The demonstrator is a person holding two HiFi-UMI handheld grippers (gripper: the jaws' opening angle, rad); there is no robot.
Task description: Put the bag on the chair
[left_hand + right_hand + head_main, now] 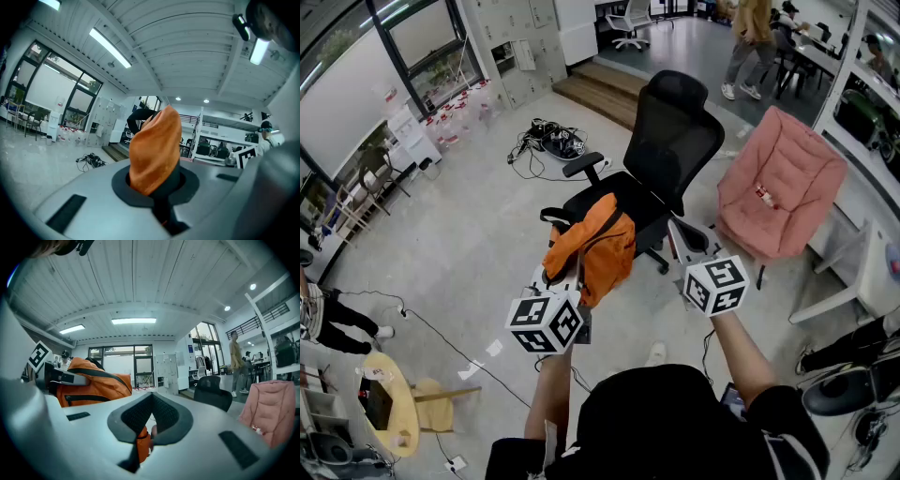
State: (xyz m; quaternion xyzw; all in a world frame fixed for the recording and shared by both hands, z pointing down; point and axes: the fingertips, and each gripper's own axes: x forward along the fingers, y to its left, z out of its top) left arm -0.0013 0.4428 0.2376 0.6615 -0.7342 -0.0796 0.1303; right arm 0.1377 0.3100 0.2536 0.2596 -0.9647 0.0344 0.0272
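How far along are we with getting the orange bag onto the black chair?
Done: the bag is picked up. The left gripper is shut on a fold of its fabric, and the right gripper pinches an orange strap.
In hand: the bag hangs at the front of the chair seat; I cannot tell whether it rests there.
Left: settle it on the seat and open both grippers.

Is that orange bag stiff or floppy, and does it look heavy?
Probably floppy: the orange bag sags in folds, and its cloth bunches in the left tool. Likely light for its size, since pinched fabric alone seems to carry it. It should slump, not roll, on the chair.
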